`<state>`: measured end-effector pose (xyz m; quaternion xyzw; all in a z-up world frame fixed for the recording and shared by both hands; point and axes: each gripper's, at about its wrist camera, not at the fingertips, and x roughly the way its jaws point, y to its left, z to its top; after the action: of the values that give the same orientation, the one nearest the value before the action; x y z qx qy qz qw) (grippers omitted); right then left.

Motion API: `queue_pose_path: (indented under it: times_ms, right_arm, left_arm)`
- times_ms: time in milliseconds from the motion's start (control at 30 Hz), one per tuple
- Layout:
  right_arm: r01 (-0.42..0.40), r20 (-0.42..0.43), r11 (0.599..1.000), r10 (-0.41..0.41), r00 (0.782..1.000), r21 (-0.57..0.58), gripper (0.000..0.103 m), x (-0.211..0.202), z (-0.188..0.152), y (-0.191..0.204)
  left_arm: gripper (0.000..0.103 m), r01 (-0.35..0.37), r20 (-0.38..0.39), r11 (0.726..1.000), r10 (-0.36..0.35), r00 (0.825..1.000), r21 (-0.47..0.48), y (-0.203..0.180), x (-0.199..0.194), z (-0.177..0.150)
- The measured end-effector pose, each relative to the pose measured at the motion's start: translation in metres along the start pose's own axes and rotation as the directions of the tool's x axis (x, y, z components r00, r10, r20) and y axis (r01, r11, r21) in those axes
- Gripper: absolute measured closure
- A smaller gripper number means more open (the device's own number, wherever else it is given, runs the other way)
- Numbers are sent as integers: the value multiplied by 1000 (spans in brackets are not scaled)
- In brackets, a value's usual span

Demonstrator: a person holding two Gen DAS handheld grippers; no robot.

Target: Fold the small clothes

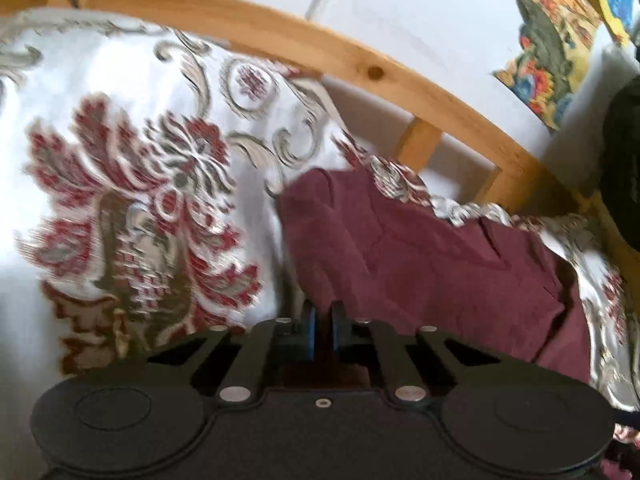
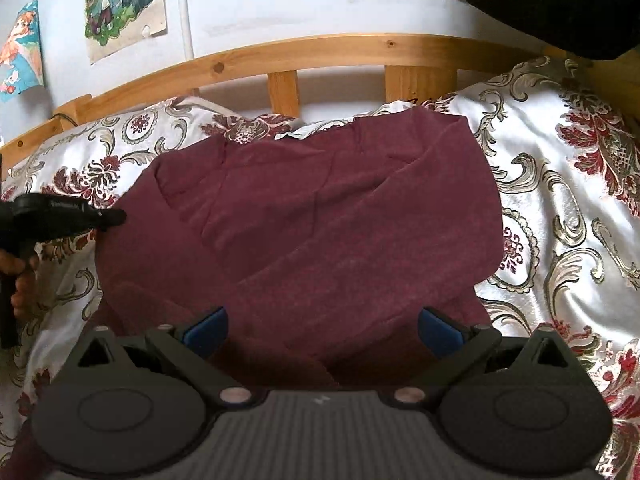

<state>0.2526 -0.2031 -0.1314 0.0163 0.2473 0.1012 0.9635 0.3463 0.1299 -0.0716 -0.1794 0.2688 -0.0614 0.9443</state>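
Note:
A maroon garment (image 2: pixel 320 220) lies partly folded on the floral bedspread (image 2: pixel 560 220). It also shows in the left wrist view (image 1: pixel 420 248), at centre right. My left gripper (image 1: pixel 322 328) is shut, its blue pads pinched together at the garment's near left edge; whether cloth sits between them is hidden. It also shows in the right wrist view (image 2: pixel 114 218), at the garment's left edge. My right gripper (image 2: pixel 322 330) is open, its blue pads spread wide just above the garment's near edge, holding nothing.
A wooden bed rail (image 2: pixel 320 54) runs along the far side against a white wall with colourful posters (image 2: pixel 124 4). A dark object (image 1: pixel 624 168) sits at the right. The bedspread (image 1: pixel 140 180) stretches to the left of the garment.

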Motion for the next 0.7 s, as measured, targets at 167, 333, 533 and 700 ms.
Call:
queue_pose_path:
  times_ms: [167, 333, 533, 700]
  right_arm:
    - [-4, -16, 1000, 4, 1000, -19, 0, 3, -3, 3]
    - [-6, -21, 1000, 5, 1000, -22, 0, 3, -3, 4]
    - [-12, -14, 999, 12, 1000, -37, 0, 0, -2, 8]
    - [6, 0, 999, -6, 1000, -48, 0, -1, -3, 9]
  left_arm:
    - [96, -67, -10, 994, 66, 998, -84, 11, -3, 3]
    - [71, -76, -17, 991, 75, 997, -111, 17, -1, 4]
    - [41, 3, 65, 1000, -3, 998, 1, 6, 5, 16]
    - [41, -21, 67, 999, 23, 997, -30, 14, 30, 29]
